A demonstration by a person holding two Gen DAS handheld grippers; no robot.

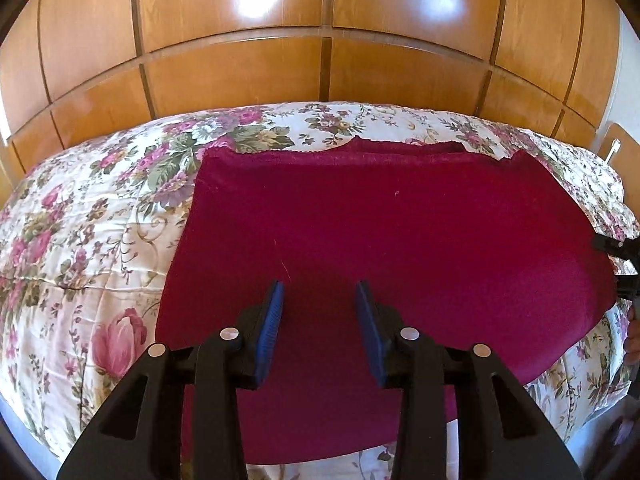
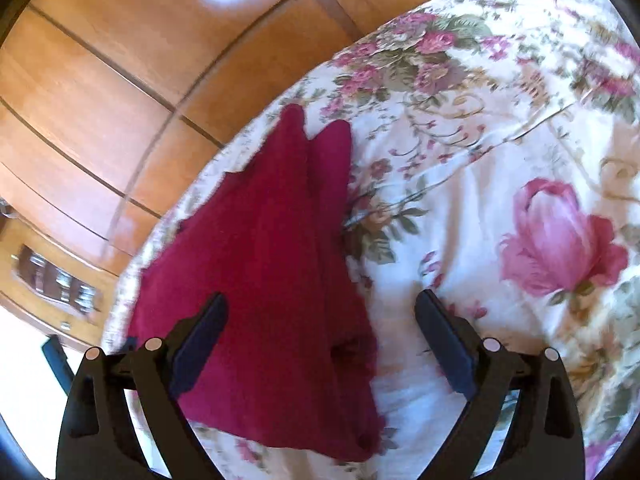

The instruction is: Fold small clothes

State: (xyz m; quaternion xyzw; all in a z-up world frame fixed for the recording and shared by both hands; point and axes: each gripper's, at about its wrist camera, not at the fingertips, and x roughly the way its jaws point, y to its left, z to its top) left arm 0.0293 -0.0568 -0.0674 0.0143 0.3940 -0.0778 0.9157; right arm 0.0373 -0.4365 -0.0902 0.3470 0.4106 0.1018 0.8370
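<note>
On the flowered bedspread (image 1: 80,240) the dark red garment (image 1: 380,232) lies spread flat for folding, the left gripper (image 1: 320,312) hovering above its near edge, partly parted and empty, the right gripper (image 2: 320,340) spread wide and empty by its side edge

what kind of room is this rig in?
Most likely a bedroom. A floral quilt covers what looks like a bed, glossy wooden wardrobe doors stand right behind it, and a dark red cloth lies spread on the quilt for folding.
</note>
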